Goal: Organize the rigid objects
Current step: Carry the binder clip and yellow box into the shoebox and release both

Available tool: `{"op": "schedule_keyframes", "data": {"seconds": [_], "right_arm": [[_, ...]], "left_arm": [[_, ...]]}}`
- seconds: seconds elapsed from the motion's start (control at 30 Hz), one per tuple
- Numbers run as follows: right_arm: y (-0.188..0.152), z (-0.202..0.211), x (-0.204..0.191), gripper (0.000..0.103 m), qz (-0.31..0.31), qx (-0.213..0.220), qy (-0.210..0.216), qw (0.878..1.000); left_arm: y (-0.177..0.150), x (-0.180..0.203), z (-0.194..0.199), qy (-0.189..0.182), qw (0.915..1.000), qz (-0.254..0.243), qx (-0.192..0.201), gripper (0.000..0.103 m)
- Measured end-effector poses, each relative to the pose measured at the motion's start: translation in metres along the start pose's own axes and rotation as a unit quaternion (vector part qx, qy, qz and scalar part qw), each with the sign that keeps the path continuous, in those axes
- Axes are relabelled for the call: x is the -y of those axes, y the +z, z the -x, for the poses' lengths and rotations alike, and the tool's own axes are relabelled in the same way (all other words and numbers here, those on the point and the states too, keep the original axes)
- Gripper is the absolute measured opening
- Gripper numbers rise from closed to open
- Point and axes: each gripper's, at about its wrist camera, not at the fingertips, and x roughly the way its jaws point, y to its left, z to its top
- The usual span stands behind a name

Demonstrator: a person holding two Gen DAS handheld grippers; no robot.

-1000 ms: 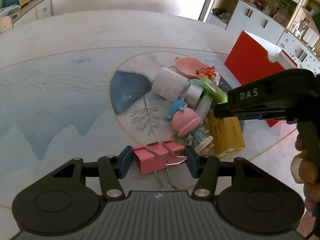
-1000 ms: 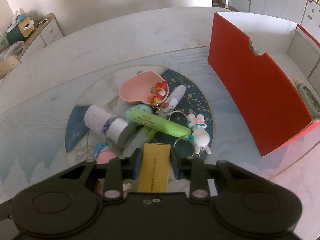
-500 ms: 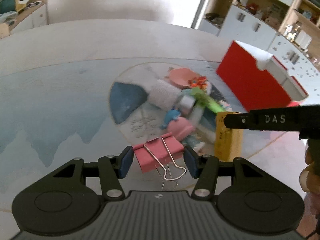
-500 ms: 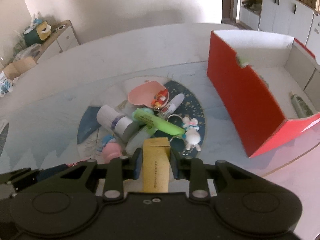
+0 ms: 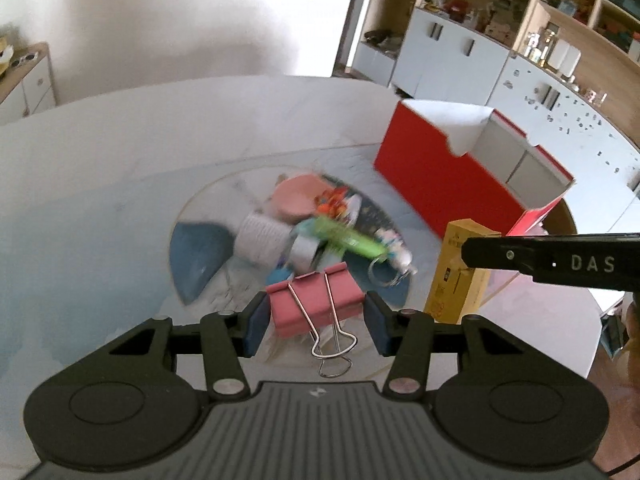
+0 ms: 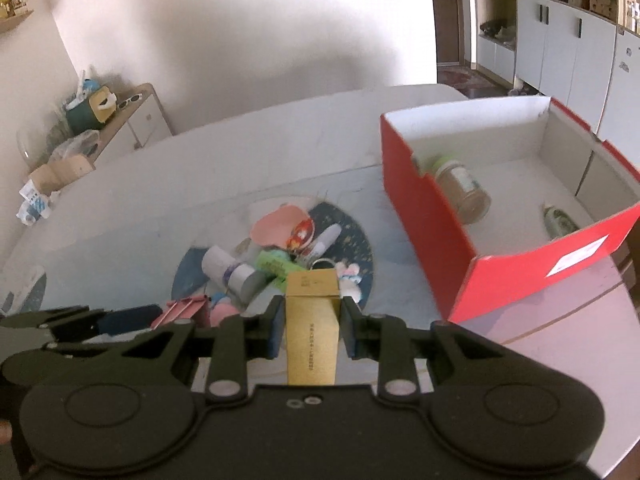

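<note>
My left gripper (image 5: 316,314) is shut on a pink binder clip (image 5: 310,300) and holds it above the table. It also shows in the right wrist view (image 6: 184,310). My right gripper (image 6: 312,326) is shut on a yellow box (image 6: 312,332), held in the air; the box also shows in the left wrist view (image 5: 456,272). A pile lies on the round mat below: a pink bowl (image 6: 278,226), a white bottle (image 6: 228,268), a green tube (image 5: 348,238) and small toys. A red box (image 6: 440,232) stands open at the right.
Inside the red box lie a jar (image 6: 462,192) and a small tube (image 6: 558,220). White cabinets and shelves (image 5: 480,56) stand behind the table. A side cabinet with clutter (image 6: 104,120) is at the far left.
Both grippers have risen with their objects, so the pile looks smaller and farther. The right gripper has lifted the yellow box off the table. The inside of the red box has come into view.
</note>
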Motion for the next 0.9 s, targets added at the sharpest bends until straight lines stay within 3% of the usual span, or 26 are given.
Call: {"op": "schedule_keyframes", "data": {"seconds": [0.53,0.9], "right_arm": [[0.059,0.038,0.079,0.028,-0.013,0.035,-0.006,0.999],[0.091,0.031,0.157,0.028,-0.020,0.043,-0.030,0.998]], "left_arm": [[0.076,0.081,-0.004,-0.031,0.9975,-0.060,0.019,0.050],[0.114,0.150,-0.034,-0.038,0.9948,-0.093,0.016,0.050]]}}
